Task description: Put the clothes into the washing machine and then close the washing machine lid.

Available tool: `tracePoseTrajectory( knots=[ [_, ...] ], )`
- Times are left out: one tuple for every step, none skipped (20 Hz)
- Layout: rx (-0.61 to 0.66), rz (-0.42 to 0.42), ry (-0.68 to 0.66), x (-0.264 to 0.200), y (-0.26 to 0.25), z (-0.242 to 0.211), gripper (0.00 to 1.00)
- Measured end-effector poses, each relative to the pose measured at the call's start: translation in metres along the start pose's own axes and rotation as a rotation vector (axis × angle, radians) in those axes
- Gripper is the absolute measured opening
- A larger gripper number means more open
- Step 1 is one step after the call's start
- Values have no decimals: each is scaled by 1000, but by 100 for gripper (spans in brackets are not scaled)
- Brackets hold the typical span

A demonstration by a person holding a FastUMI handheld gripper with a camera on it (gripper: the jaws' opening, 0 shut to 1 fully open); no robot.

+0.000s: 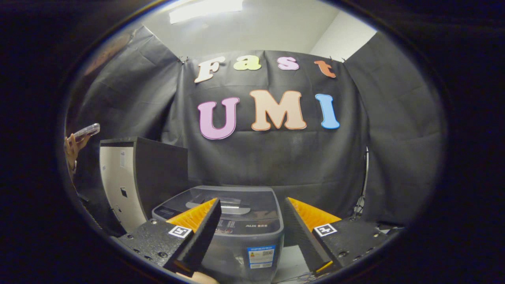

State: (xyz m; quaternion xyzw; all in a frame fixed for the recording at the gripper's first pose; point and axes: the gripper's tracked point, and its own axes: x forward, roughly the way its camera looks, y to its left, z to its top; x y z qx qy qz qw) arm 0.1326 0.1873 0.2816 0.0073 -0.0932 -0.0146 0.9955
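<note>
A grey top-loading washing machine (236, 225) stands just ahead of me, below the level of my fingers, with its see-through lid (221, 199) lying flat and shut. My gripper (251, 203) is open and holds nothing; the machine's top and front panel show in the wide gap between the two fingers. I see no clothes around the machine.
A dark cabinet with a pale side panel (130, 177) stands left of the machine. At the far left a person's hand (75, 148) holds up a phone (87, 130). Black cloth walls close in the back and both sides. A stand's legs (361, 205) show at the right.
</note>
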Motion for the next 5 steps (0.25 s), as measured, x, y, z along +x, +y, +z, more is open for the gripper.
tracePoseTrajectory(
  knots=[
    [6,0,11,-5,1,-8,97],
    [10,-1,21,-8,2,-14,97],
    [18,-3,27,-12,3,-20,97],
    [27,-5,33,-14,2,-24,97],
    [38,-8,36,-16,2,-27,97]
  ],
)
